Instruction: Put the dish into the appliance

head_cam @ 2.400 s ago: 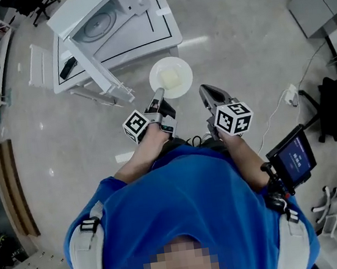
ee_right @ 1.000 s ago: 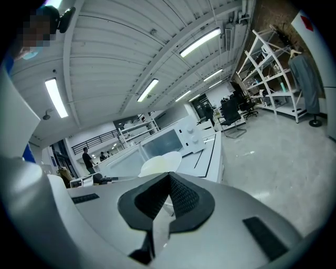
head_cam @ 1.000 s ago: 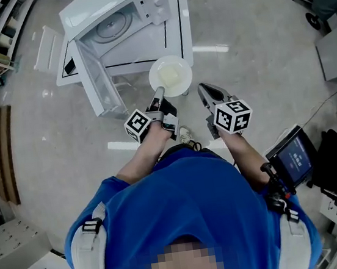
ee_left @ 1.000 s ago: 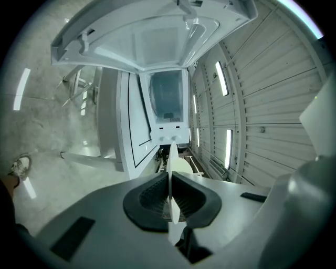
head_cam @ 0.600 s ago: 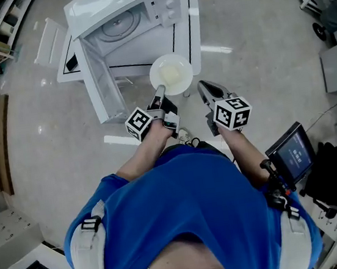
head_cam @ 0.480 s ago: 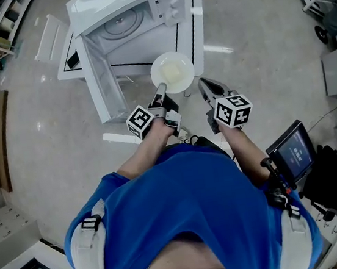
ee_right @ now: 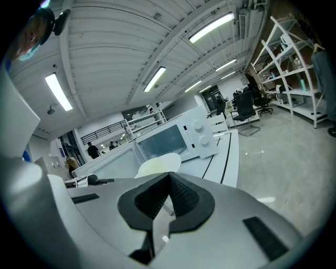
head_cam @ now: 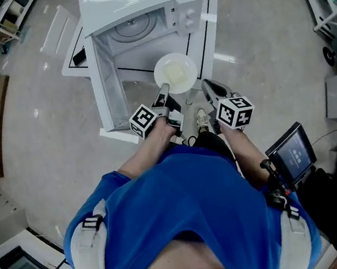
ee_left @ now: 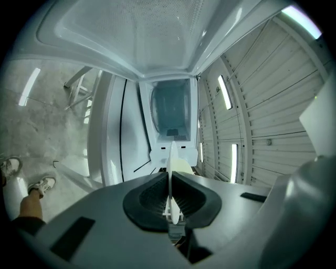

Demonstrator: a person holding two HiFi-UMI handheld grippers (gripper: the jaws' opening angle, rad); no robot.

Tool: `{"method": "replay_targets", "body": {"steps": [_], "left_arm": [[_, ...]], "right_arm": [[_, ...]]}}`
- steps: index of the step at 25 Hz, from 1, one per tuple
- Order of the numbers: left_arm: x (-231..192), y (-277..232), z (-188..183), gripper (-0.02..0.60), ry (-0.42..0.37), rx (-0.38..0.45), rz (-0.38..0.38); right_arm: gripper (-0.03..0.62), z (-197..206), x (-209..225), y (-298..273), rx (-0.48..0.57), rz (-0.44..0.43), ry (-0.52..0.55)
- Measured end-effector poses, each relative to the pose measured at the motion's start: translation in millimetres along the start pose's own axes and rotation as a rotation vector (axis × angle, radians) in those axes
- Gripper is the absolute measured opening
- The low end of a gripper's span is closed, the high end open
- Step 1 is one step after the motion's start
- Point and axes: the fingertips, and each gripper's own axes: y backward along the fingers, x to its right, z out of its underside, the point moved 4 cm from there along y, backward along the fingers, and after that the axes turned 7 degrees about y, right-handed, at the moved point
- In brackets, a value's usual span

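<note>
One dish [head_cam: 176, 73] is clamped by its rim in the left hand-held gripper [head_cam: 164, 89], in front of one open appliance [head_cam: 133, 9]; the right hand-held gripper [head_cam: 210, 86] is closed, empty.

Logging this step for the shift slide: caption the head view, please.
Left tongs hold white dish by its rim before the open microwave; right tongs empty.

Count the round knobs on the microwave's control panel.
2: an upper knob and a lower knob, one above the other on the microwave panel, right of the open cavity. None looks hidden.
</note>
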Motion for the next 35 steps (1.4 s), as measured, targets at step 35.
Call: {"method": "replay_targets", "body": {"steps": [35], "left_arm": [[-24.6, -138.3, -153.0, 0.014, 0.041, 0.450, -0.100]], "right_arm": [[0.001, -71.5, 68.5, -205.7, -0.163, -0.340, 0.104]]}}
